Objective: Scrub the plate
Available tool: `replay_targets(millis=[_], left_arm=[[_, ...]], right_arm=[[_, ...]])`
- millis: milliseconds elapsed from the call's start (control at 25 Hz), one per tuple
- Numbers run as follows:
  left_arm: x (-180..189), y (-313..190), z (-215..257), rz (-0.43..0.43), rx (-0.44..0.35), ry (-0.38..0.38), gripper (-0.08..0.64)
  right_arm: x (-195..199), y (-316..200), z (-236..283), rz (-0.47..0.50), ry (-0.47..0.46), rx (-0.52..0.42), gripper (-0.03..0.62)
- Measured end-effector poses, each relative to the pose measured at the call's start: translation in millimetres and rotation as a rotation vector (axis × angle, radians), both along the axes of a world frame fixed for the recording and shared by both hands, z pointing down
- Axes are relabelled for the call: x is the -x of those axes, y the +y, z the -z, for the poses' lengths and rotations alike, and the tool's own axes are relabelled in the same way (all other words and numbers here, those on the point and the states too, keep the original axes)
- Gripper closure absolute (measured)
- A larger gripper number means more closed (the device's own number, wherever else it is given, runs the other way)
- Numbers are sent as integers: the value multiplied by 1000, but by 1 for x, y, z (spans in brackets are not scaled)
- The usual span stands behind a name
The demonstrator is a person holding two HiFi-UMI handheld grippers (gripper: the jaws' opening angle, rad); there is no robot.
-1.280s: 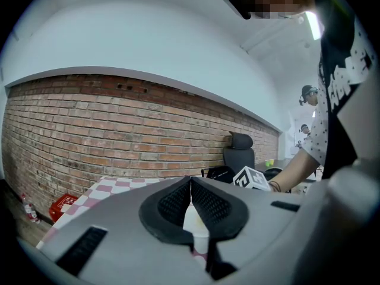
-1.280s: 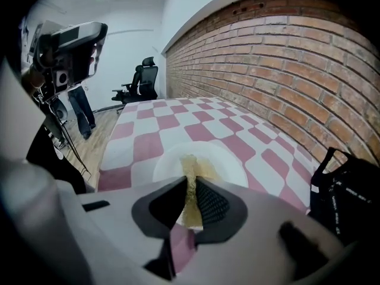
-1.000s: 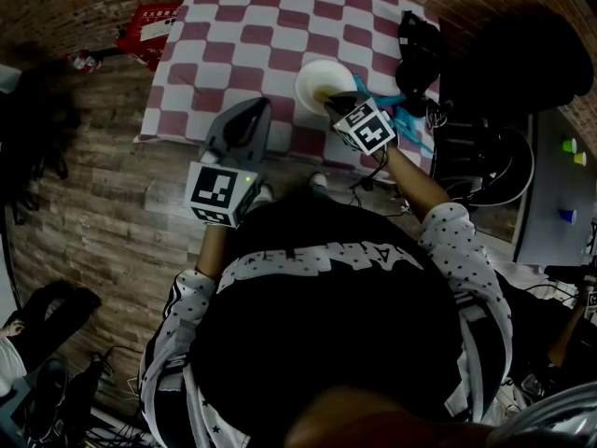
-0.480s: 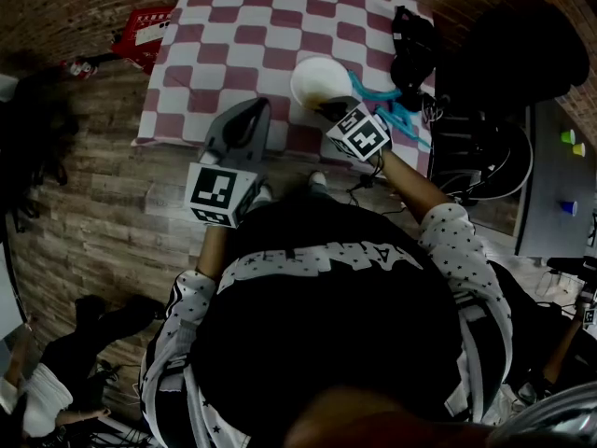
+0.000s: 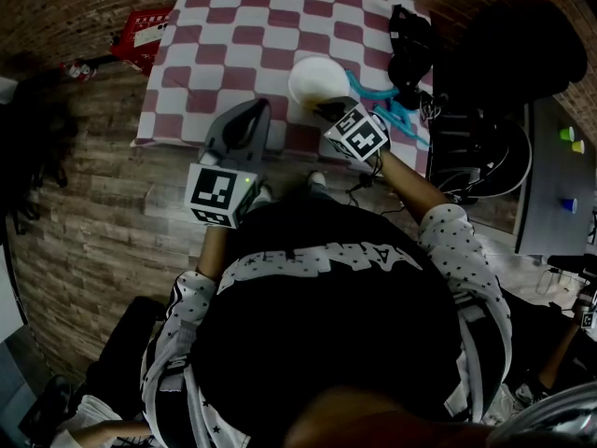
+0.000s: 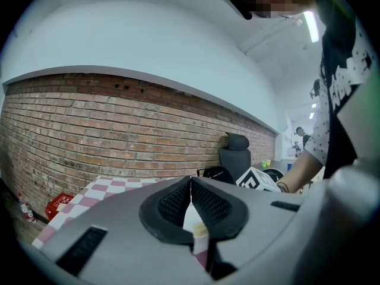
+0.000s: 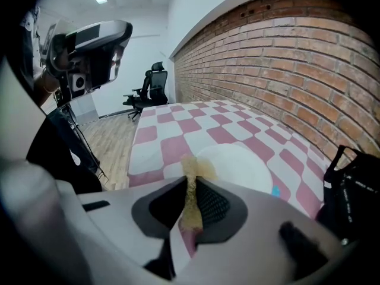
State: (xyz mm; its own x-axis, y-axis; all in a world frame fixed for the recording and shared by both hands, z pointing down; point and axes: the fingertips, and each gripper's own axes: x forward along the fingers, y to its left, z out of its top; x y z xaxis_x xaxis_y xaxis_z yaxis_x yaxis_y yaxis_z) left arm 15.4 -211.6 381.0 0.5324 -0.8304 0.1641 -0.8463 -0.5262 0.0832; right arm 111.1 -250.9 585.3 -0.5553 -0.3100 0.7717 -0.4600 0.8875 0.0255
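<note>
A white plate (image 5: 312,77) (image 7: 234,164) lies on the red-and-white checked table (image 5: 252,35), near its front right part. My right gripper (image 5: 326,110) (image 7: 191,198) is shut on a yellowish sponge (image 7: 193,186); the sponge's tip sits at the plate's near rim. My left gripper (image 5: 250,119) (image 6: 191,203) hangs over the table's front edge, left of the plate, shut with nothing between its jaws. Through its jaws a sliver of the plate (image 6: 193,224) shows.
Turquoise items (image 5: 392,110) lie right of the plate. A black bag (image 5: 410,45) (image 7: 350,183) sits at the table's right edge. A red crate (image 5: 145,31) stands on the wooden floor at the left. An office chair (image 6: 234,153) and a side table with cups (image 5: 564,138) are on the right.
The right gripper with the sponge has shifted slightly left along the plate's near rim. The left gripper has stayed in place.
</note>
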Motion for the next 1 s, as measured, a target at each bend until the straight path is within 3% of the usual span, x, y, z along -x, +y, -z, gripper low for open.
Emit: replay_targets(millis=[160, 440, 1000], left_arm=[[-1, 0, -1, 7, 3, -1, 546], [6, 0, -1, 35, 4, -3, 546], [19, -1, 0, 68, 3, -12, 546]], right_arm=[[-12, -21, 13, -65, -35, -27, 540], [-51, -66, 18, -201, -18, -60, 540], [-60, -82, 0, -226, 45, -47, 540]])
